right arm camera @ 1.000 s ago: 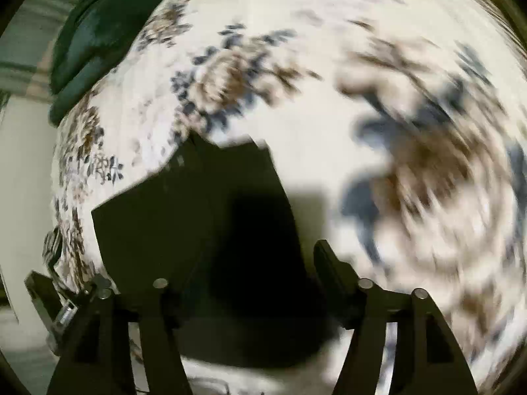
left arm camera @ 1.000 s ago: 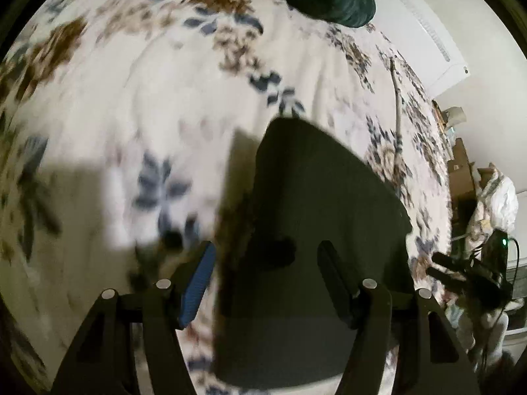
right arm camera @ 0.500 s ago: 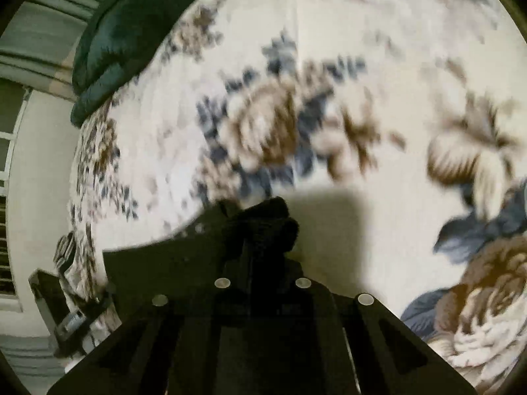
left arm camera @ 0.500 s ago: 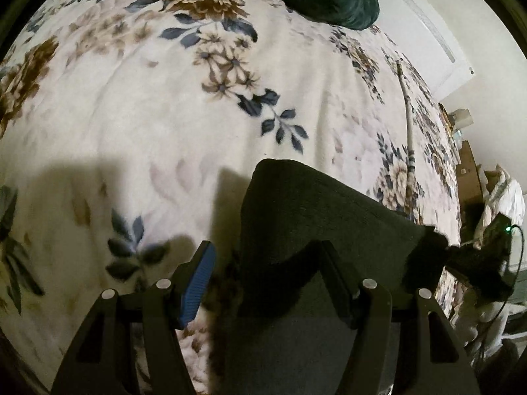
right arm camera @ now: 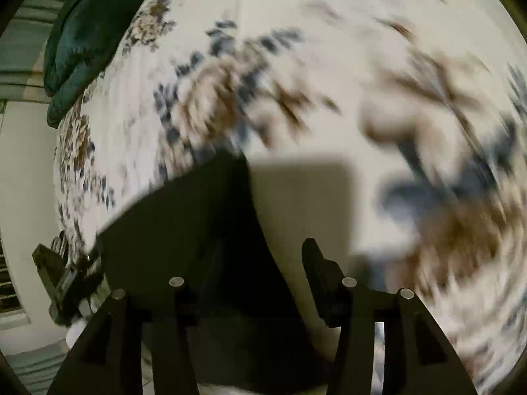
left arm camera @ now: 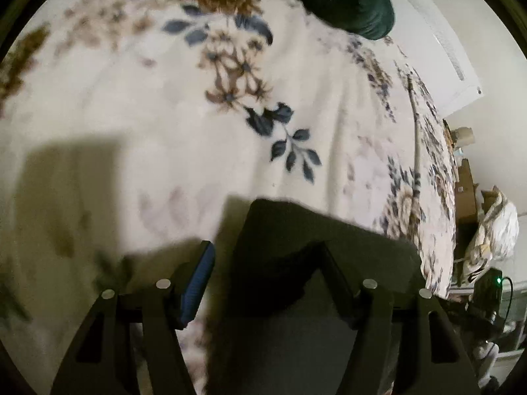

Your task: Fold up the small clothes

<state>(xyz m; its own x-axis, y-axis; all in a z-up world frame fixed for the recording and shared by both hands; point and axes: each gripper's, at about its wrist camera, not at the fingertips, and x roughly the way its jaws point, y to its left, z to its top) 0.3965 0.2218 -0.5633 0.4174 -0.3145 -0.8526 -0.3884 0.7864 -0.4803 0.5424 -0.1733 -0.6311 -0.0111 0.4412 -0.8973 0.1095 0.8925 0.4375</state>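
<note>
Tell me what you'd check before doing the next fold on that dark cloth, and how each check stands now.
1. Left gripper open: ok.
2. Right gripper open: ok.
3. Dark cloth lying on the floral blanket: ok.
4. Cloth lying flat, without wrinkles: cannot tell, too dark.
5. Cloth free of both grippers' fingers: cannot tell.
6. Right wrist view sharp enough to aim: not ok, blurred.

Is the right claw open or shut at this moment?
Open. The right claw shows a wide gap between its fingers, with the dark flat cloth garment lying below, ungripped, on the floral blanket.
</note>
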